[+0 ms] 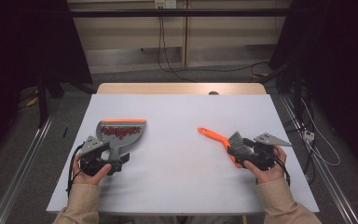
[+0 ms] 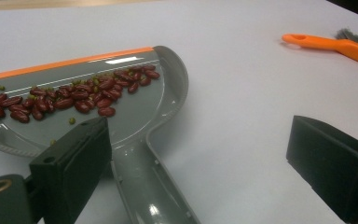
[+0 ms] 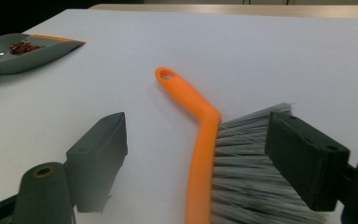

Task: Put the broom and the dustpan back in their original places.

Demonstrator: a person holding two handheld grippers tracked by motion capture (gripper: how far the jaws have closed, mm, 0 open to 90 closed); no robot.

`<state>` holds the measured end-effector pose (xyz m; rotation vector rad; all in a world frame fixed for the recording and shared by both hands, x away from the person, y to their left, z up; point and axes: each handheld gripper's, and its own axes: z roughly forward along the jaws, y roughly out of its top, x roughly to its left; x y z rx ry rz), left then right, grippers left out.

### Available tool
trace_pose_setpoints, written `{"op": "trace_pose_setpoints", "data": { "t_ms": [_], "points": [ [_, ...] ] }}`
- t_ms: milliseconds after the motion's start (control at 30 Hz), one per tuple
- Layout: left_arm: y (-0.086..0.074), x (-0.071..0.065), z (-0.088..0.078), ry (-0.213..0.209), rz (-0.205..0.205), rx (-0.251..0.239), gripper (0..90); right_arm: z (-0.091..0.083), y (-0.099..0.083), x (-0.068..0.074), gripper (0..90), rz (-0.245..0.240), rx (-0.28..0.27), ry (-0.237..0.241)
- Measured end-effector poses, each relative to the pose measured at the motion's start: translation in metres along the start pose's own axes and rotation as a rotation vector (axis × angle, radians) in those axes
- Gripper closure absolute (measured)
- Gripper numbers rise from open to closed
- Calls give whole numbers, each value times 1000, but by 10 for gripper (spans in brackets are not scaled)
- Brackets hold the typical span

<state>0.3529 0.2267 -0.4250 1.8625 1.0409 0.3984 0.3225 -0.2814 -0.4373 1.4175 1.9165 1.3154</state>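
A grey dustpan (image 1: 133, 135) with an orange lip lies left of centre on the white table and holds a pile of red beans (image 1: 121, 131). My left gripper (image 1: 103, 156) stands open at its handle (image 2: 144, 186), which lies between the jaws close to the left one, untouched. In the left gripper view (image 2: 198, 140) the beans (image 2: 74, 98) spread across the pan (image 2: 168, 88). An orange-handled brush (image 1: 216, 136) with grey bristles lies on the right. My right gripper (image 1: 249, 151) is open around it. In the right gripper view (image 3: 196, 135) the brush (image 3: 200, 140) lies between the jaws, bristles (image 3: 242, 158) beside the right one.
The white table top (image 1: 182, 177) sits on a wooden table whose far edge (image 1: 182, 87) shows behind. A few small green bits (image 2: 72, 120) lie among the beans. Cables run over the floor beyond and to the right of the table.
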Motion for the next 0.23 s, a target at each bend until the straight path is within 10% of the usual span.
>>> {"op": "trace_pose_setpoints", "data": {
  "t_ms": [233],
  "points": [
    [-1,1,1,-27,3,5,65,-3,-6,4,191,-29,10,12]
  ]
}}
